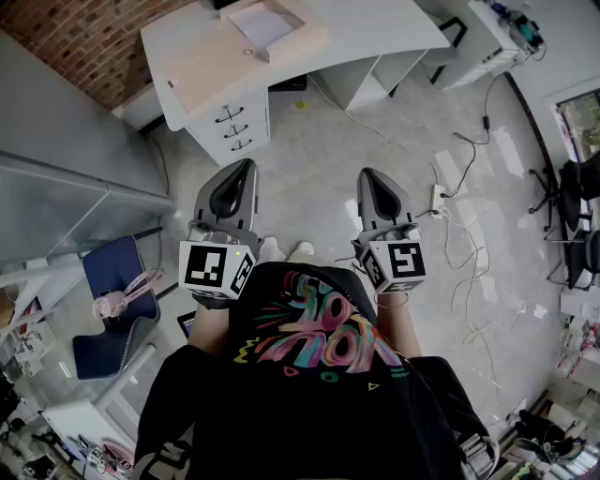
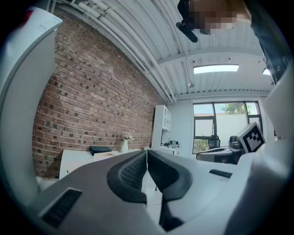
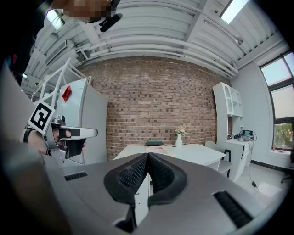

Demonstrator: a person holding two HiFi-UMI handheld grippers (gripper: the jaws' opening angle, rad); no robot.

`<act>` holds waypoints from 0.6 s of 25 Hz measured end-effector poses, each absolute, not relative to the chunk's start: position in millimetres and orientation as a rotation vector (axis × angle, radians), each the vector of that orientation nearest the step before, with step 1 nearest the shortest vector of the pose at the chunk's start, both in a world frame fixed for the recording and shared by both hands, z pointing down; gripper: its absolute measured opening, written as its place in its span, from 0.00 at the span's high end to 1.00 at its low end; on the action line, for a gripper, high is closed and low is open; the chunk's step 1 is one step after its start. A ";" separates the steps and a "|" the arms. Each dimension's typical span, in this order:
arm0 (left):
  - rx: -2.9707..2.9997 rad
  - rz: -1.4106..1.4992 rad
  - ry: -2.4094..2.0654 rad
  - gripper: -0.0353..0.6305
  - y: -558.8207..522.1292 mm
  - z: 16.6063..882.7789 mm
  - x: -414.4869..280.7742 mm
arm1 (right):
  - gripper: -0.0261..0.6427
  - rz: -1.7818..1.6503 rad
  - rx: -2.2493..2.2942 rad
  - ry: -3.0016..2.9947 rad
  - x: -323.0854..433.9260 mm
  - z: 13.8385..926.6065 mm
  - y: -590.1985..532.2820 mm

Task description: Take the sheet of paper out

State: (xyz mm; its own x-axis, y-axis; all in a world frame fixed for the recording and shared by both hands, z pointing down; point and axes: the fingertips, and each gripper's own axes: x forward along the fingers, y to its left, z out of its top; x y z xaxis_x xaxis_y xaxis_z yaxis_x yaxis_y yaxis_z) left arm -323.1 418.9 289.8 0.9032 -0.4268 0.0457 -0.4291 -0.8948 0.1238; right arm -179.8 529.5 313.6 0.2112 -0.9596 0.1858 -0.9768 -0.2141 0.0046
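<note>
Held close in front of the person, the left gripper [image 1: 246, 169] and right gripper [image 1: 370, 176] are both clenched on nothing, pads pressed together. Well beyond them, around twelve o'clock from the left gripper, the sheet of paper [image 1: 261, 22] lies on the white desk [image 1: 375, 28].

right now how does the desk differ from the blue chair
The desk is white, the chair blue. The desk stands ahead and bears a tan box with paper; the chair sits at the left with a pink thing on it. Both stand on the floor, untouched.
</note>
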 end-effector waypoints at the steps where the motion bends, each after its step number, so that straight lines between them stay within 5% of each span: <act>1: 2.939 0.025 -0.663 0.91 421.6 288.7 -323.4 | 0.93 0.215 2.353 -1.890 -180.5 312.8 532.3; 15: 2.942 0.014 -0.716 0.91 462.4 289.8 -297.1 | 0.93 0.244 2.348 -1.972 -154.8 317.8 567.3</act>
